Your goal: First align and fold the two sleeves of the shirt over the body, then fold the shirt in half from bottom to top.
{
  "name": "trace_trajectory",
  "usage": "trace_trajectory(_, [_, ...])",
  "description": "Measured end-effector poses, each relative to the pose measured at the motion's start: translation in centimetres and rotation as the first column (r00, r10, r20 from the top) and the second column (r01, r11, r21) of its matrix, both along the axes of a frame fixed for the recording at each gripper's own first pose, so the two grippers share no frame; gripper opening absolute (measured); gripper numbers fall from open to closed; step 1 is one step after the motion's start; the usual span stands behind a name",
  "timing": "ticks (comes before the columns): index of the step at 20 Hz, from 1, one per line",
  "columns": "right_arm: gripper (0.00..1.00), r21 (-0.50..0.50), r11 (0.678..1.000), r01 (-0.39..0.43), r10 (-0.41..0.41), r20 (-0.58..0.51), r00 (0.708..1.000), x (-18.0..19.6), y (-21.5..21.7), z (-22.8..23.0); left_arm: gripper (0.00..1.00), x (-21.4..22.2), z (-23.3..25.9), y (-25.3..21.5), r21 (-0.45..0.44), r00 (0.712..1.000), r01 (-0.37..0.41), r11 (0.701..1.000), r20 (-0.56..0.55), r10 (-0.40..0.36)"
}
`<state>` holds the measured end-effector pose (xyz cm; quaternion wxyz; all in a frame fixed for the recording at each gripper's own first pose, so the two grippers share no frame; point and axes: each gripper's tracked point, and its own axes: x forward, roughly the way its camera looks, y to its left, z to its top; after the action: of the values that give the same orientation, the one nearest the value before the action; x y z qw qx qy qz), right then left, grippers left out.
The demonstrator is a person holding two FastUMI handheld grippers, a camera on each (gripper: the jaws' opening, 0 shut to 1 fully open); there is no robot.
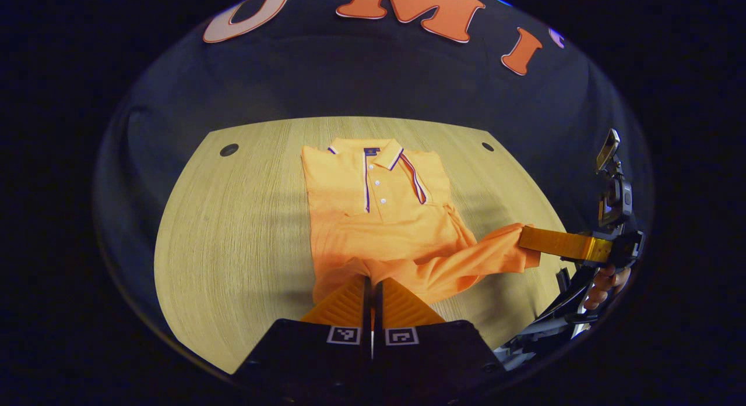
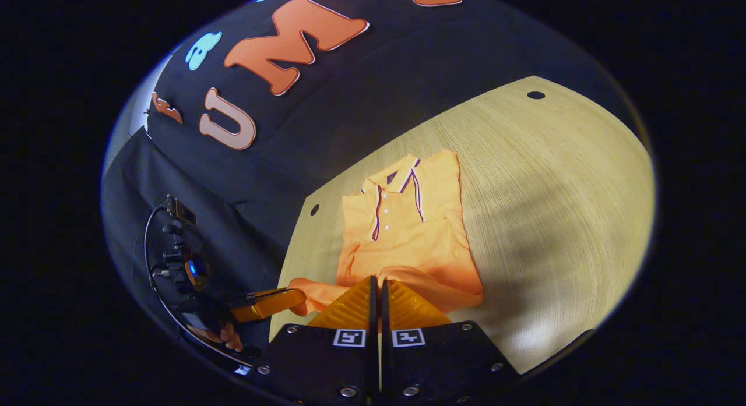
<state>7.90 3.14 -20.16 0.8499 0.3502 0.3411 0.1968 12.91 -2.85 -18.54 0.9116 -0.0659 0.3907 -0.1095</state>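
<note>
In the left gripper view we see our left claw [image 1: 372, 289] clenched on the shirt [image 1: 379, 219] hem just ahead, the shirt lying on the tabletop [image 1: 233, 249]; the right claw [image 1: 527, 240] pinches the hem's far-right corner; in the right gripper view our right claw [image 2: 376, 298] grips hem likewise, collar beyond.

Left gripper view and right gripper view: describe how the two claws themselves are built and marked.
The left claw has two ribbed, wedge-shaped fingers on a black block bearing two square black-and-white tags. The right claw has the same build, with screws along its block. From the side, the left claw ends a dark body with a looping cable, and the right claw carries a small mounted device on top.
</note>
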Motion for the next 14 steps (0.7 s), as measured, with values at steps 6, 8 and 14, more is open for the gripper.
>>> trace_trajectory(6, [0.02, 0.006, 0.999, 0.031, -0.031, 0.043, 0.999, 5.2, -0.9, 2.4, 0.01, 6.1, 3.3, 1.2, -0.014, 0.997, -0.010, 1.000, 0.074, 0.011])
trace_trajectory(8, [0.02, 0.009, 0.999, 0.043, -0.043, 0.047, 0.998, 7.2, -1.1, 2.7, 0.01, 8.1, 3.9, 1.8, -0.011, 0.996, -0.012, 1.000, 0.084, 0.013])
trace_trajectory(14, [0.02, 0.004, 0.997, 0.076, -0.076, 0.038, 0.996, 14.1, -0.7, 3.1, 0.01, 15.5, 4.3, 3.1, -0.031, 0.995, -0.025, 0.999, 0.091, 0.028])
